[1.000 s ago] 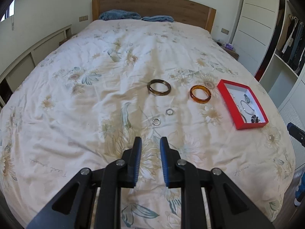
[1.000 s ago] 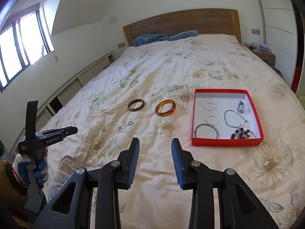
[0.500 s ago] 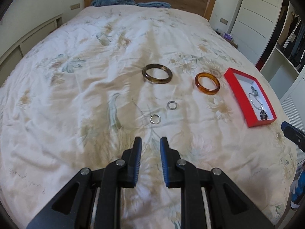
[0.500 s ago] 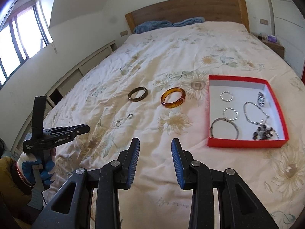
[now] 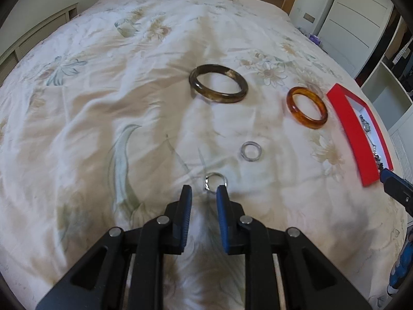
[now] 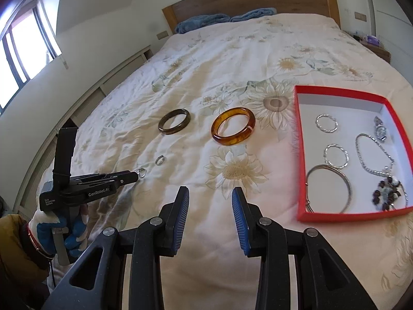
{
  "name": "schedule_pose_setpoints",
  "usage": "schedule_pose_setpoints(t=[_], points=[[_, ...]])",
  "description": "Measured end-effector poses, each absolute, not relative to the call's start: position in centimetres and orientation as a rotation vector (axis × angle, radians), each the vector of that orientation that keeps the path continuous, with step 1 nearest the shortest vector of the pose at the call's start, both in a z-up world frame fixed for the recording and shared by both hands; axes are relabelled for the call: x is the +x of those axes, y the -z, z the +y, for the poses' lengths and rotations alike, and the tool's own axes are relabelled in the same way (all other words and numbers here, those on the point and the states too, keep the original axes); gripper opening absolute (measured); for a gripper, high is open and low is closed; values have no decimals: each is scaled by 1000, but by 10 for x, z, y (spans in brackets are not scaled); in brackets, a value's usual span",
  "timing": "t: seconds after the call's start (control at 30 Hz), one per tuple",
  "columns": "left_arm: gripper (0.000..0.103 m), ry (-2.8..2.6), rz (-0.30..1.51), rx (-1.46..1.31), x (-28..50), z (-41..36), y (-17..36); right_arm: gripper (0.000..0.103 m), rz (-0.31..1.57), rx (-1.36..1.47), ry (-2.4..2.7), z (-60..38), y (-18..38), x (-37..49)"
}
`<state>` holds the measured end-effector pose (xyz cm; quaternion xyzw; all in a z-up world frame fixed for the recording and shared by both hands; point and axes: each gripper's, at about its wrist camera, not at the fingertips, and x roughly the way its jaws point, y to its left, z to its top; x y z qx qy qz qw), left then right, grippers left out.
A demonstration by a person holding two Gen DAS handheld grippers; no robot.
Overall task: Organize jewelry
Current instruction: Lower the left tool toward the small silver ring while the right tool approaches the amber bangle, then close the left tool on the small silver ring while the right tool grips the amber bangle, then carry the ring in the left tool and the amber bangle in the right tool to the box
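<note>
A flowered bedspread (image 5: 103, 103) is carrying a red box (image 6: 302, 155), two bangles and two small rings. The left gripper (image 5: 201, 193), jaws parted and empty, is hovering just short of the nearer ring (image 5: 215, 180); the right gripper (image 6: 210, 202) is likewise hanging open, holding nothing.

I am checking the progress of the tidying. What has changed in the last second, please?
Both grippers came down closer to the bed. The left gripper now has its open tips at the nearer small ring, not yet gripping. The right gripper is open and empty. The bangles, the other ring and the red box did not move.
</note>
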<state>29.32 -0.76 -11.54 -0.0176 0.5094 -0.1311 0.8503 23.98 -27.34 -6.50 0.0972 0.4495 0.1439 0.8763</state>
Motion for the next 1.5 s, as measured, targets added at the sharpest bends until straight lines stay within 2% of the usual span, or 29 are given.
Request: schedule_pose_setpoints(t=[0.37, 0.47, 0.67, 0.93, 1.13, 1.27, 1.37, 1.5], points=[[19, 284, 1081, -25, 307, -15, 133, 36, 967, 198, -294, -271, 87, 266], [17, 283, 1062, 3, 304, -19, 135, 40, 963, 200, -280, -270, 90, 277], [7, 285, 1031, 14, 301, -19, 135, 48, 943, 219, -238, -270, 91, 306], [5, 285, 999, 25, 295, -19, 134, 49, 934, 289, -138, -284, 97, 359], [5, 299, 994, 1, 293, -15, 131, 41, 1020, 253, -91, -276, 120, 391], [5, 310, 1001, -24, 290, -12, 129, 23, 1049, 233, -81, -273, 132, 391], [5, 315, 1007, -43, 286, -11, 126, 15, 1030, 223, -86, -272, 128, 384], [5, 315, 1008, -62, 277, -10, 119, 12, 1000, 198, -108, -269, 116, 367]])
